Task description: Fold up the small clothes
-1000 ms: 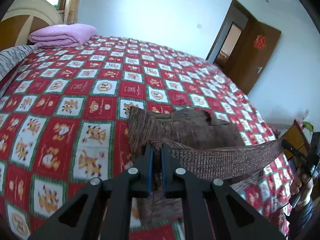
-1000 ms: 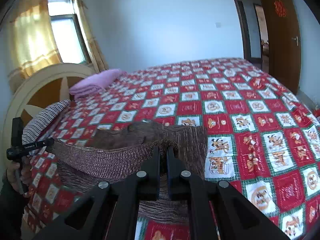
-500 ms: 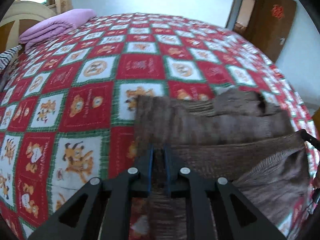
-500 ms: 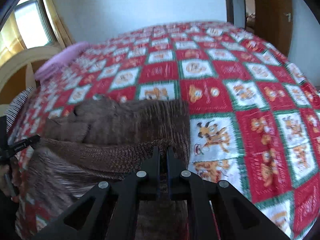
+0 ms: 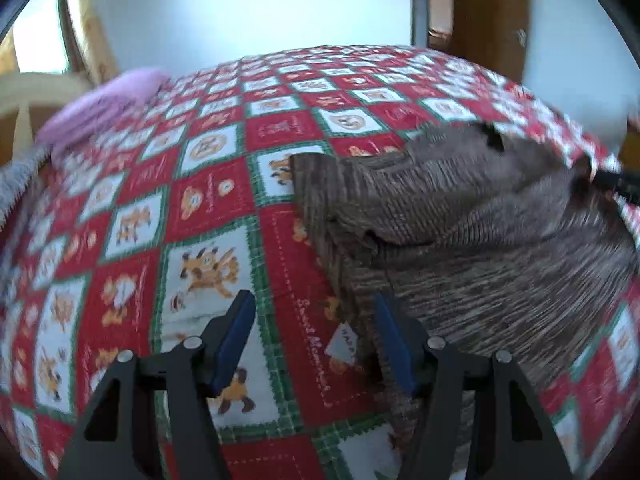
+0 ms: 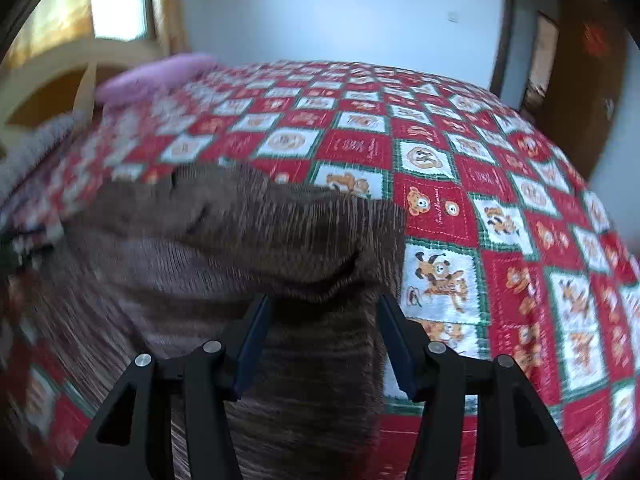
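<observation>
A brown ribbed knit garment [image 5: 460,216] lies folded on the red, white and green patterned bedspread [image 5: 200,216]. My left gripper [image 5: 316,340] hovers low over the garment's left edge; its jaws are opening, and the pads press on nothing. In the right wrist view the same garment [image 6: 248,240] fills the left and middle. My right gripper [image 6: 324,336] sits over its right part with the jaws opening; cloth lies under and between the blue pads [image 6: 252,336], free of them. The right gripper's tip [image 5: 616,182] shows at the far right of the left wrist view.
A folded lilac blanket [image 5: 104,108] lies near the pale headboard [image 6: 60,76] at the bed's far left. A brown door [image 6: 576,72] stands open at the far right. The bedspread [image 6: 520,240] stretches to the right of the garment.
Both grippers went from shut on the garment's raised edge to open. The held edge dropped onto the rest of the garment, and both grippers sank closer to the bed.
</observation>
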Available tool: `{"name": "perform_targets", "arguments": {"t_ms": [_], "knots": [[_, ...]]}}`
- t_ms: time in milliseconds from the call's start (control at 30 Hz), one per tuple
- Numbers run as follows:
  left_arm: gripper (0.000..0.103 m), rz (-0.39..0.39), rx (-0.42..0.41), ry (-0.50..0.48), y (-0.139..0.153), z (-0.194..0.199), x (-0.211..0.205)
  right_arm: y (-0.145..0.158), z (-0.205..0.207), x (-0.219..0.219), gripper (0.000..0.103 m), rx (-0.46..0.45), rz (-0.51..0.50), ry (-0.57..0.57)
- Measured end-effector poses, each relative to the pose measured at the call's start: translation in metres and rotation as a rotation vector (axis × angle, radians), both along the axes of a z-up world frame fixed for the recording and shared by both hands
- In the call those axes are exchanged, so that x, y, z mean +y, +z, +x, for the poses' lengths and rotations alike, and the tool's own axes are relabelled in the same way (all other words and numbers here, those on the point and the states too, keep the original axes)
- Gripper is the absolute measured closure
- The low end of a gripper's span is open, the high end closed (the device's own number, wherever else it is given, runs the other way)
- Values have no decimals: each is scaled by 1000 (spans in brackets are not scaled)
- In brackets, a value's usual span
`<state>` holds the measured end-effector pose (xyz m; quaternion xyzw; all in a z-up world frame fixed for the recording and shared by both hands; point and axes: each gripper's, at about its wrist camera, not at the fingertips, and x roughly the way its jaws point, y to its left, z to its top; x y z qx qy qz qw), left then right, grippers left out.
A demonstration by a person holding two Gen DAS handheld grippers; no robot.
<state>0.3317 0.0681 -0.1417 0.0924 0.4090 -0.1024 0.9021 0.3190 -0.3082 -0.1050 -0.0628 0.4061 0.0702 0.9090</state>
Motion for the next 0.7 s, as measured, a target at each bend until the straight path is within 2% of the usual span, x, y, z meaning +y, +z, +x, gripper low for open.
{"name": "perform_targets", "arguments": {"t_ms": [67,200,333,367,433,467,500,567,633,700], "knots": [[39,18,-12,-27,0,8,-7,-3,1,-3,47,4,-51,1],[38,82,-13,-77,-6,26,-16,-7,6,-21,47,41,-23,-15],[35,109,-28,-55,0,48,-18,-10,11,-28,47,38,-20,-39],[31,99,-41,-20,6,55,-15,-11,12,-28,47,32,-19,-47],[30,41,-47,119,16,73,1,-9,15,-29,47,20,-3,-63],[30,-10,-35,170,19,82,11,-8,16,-29,47,14,10,-71],[30,-32,-20,184,19,86,14,-6,17,-29,47,12,20,-75],[30,-32,-12,181,18,85,17,-1,16,-30,47,3,29,-73],[30,-3,-32,140,18,73,13,3,12,-31,47,-15,22,-61],[30,-16,-41,75,20,58,8,5,10,-34,47,-21,22,-53]]}}
